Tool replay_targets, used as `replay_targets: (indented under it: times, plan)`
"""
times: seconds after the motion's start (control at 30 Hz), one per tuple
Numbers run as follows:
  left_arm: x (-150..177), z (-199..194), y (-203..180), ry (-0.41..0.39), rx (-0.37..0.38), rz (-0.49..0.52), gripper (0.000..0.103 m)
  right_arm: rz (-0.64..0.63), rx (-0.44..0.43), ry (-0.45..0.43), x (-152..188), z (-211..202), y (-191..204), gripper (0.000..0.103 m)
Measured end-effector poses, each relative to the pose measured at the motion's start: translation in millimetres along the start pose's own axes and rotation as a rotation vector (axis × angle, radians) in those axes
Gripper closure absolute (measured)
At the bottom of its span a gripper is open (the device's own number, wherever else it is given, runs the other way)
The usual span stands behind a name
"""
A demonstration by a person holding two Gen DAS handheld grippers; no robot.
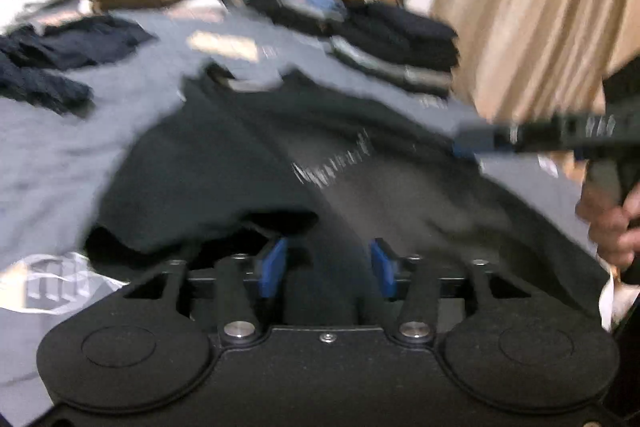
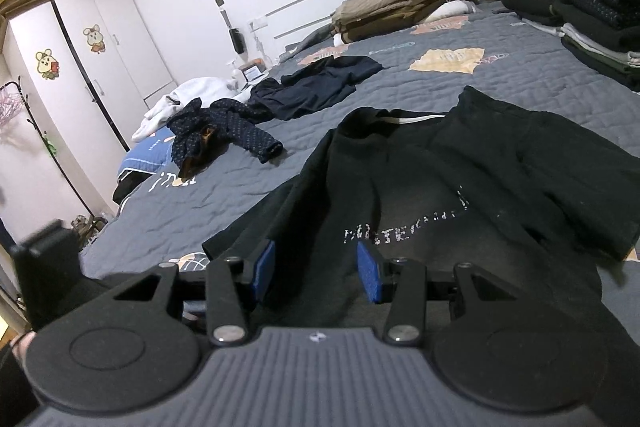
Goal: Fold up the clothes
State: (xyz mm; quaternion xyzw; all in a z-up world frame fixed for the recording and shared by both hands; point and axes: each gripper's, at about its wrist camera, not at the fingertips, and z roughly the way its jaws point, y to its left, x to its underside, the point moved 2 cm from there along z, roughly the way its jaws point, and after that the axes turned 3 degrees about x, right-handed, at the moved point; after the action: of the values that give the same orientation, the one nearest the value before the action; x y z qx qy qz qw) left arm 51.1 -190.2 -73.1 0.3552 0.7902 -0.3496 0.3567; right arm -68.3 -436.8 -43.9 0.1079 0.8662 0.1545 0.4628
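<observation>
Spreading a black T-shirt (image 2: 440,187) flat on the grey quilted bed (image 2: 400,87), both grippers hover at its near hem, left gripper (image 1: 328,267) and right gripper (image 2: 316,267) each with jaws apart, gripping nothing. Next, seemingly: pinching an edge to start the fold.

Your left wrist view is smeared by motion blur: the white lettering on the black cotton T-shirt (image 1: 332,163) is unreadable, and the stacked dark folded clothes (image 1: 400,43) melt together. Your hand on the right gripper's handle (image 1: 612,227) is cut off by the picture's edge. In your right wrist view, the black T-shirt's hem hides behind the gripper body
</observation>
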Motion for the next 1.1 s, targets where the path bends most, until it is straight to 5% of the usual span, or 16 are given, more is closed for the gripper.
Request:
replay_targets:
  times: [0.1, 0.27, 0.43, 0.6, 0.7, 1.1]
  plan:
    - [-6.2, -19.7, 18.2, -0.065, -0.068, -0.028, 0.054, 0.012, 0.002, 0.006, 0.2, 1.7, -2.9, 0.058]
    - [-0.2, -12.1, 29.6, -0.035, -0.336, 0.094, 0.054, 0.011, 0.004, 0.011, 1.7, 3.5, -3.1, 0.058]
    - [12.5, 8.9, 30.7, 0.012, -0.369, 0.136, 0.054, 0.014, 0.008, 0.021, 2.4, 7.8, -2.6, 0.058]
    - [14.1, 10.9, 33.5, -0.031, -0.47, 0.191, 0.054, 0.031, 0.0, 0.035, 3.8, 14.4, -3.6, 0.058]
    - [15.7, 13.8, 33.6, -0.026, -0.454, 0.19, 0.054, 0.024, -0.005, 0.042, 5.9, 17.2, -2.5, 0.058]
    - [16.9, 47.3, 11.9, -0.047, -0.552, 0.462, 0.043, 0.031, -0.034, 0.059, 8.1, 22.7, 2.7, 0.058]
